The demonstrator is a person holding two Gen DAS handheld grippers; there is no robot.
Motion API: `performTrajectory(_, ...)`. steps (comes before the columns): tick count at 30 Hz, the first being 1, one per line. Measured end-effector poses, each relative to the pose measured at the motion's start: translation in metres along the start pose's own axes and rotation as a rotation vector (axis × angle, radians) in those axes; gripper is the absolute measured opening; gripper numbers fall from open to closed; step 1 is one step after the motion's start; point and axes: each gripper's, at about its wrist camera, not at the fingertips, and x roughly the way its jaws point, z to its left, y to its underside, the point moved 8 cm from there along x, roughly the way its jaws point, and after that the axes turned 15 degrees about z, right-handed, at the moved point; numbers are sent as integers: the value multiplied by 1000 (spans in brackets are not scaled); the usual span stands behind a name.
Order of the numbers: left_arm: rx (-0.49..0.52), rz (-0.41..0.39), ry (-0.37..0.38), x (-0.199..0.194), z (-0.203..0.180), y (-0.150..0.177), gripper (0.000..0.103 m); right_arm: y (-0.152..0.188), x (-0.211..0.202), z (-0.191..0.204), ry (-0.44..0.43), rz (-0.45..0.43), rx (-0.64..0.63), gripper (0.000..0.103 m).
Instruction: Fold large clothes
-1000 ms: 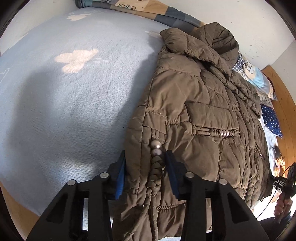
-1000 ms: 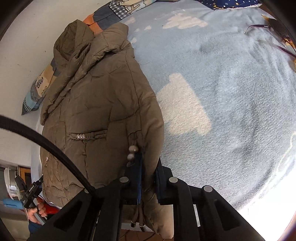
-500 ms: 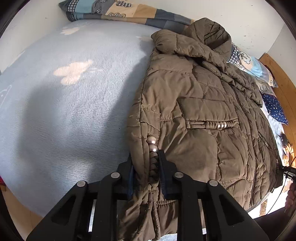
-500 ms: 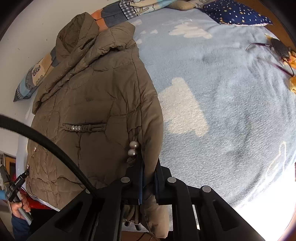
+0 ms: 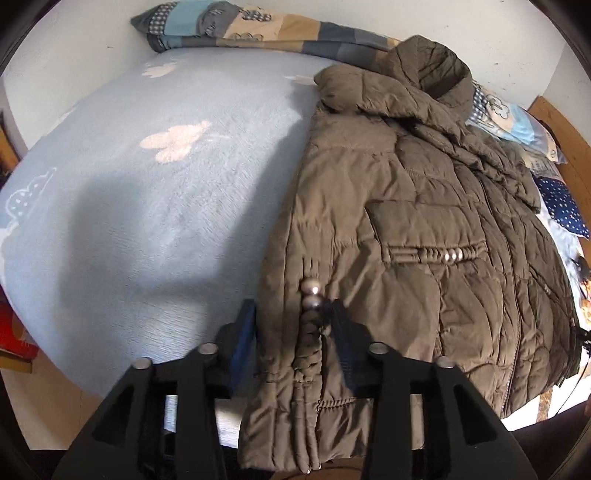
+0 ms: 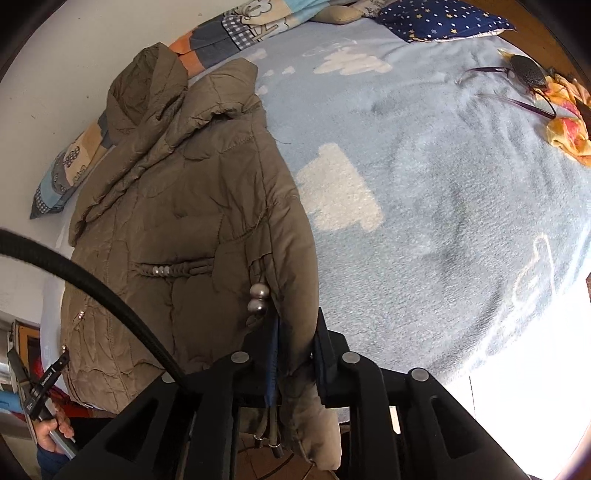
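An olive-brown quilted jacket (image 5: 424,206) lies lengthwise on a light blue blanket (image 5: 166,221), hood towards the wall and hem hanging over the near bed edge. My left gripper (image 5: 293,325) straddles the hem corner beside two silver beads (image 5: 310,291); its jaws are opening and stand loose around the fabric. My right gripper (image 6: 297,343) is at the jacket's (image 6: 192,206) other hem corner beside its beads (image 6: 258,297). Its jaws are opening too, with the folded edge still pinched narrow between the pads.
A patchwork quilt (image 5: 258,33) runs along the wall. A navy star pillow (image 6: 443,20), glasses (image 6: 517,85) and an orange cloth (image 6: 569,125) lie at the far right. A black cable (image 6: 92,291) crosses the jacket. A hand (image 6: 48,428) shows low left.
Both pairs of jaws have widened since half a second ago; the left had first squeezed in on the hem. Both views have lifted slightly, and the jacket has stayed in place.
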Motion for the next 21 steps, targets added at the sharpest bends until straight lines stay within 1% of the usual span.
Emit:
performTrajectory(1, -1, -33, -8, -8, 0, -5, 48, -2, -3, -2, 13, -9, 12, 25)
performTrajectory(2, -4, -58, -17, -14, 1, -8, 49, -4, -11, -3, 23, -42, 18, 25)
performTrajectory(4, -7, -131, -34, -33, 1, -18, 50, -10, -33, -2, 66, -144, 21, 27)
performTrajectory(6, 1, -170, -17, -44, -8, -23, 56, -12, -52, 7, 107, -239, -5, 28)
performTrajectory(7, 14, -173, -5, -44, -14, -24, 57, -13, -56, 16, 108, -264, -36, 29)
performTrajectory(8, 26, -173, 0, -44, -22, -22, 57, -12, -55, 30, 104, -263, -78, 29)
performTrajectory(11, 107, -142, 2, -33, -55, -20, 57, 1, -37, 67, 101, -225, -188, 29)
performTrajectory(13, 165, -110, 13, -20, -79, -16, 57, 16, -10, 100, 114, -166, -274, 29)
performTrajectory(14, 196, -74, 20, -9, -90, -14, 58, 23, 4, 111, 124, -131, -306, 29)
performTrajectory(15, 206, -41, 18, 3, -96, -10, 58, 30, 19, 119, 140, -102, -327, 29)
performTrajectory(17, 205, 25, 4, 24, -98, -2, 58, 40, 47, 126, 187, -33, -349, 29)
performTrajectory(18, 216, 52, -16, 35, -99, 1, 58, 46, 60, 124, 208, 3, -353, 29)
performTrajectory(19, 233, 42, -48, 38, -101, 2, 58, 48, 73, 122, 228, 42, -353, 29)
performTrajectory(21, 263, 22, -75, 36, -107, 3, 62, 49, 87, 120, 245, 69, -347, 30)
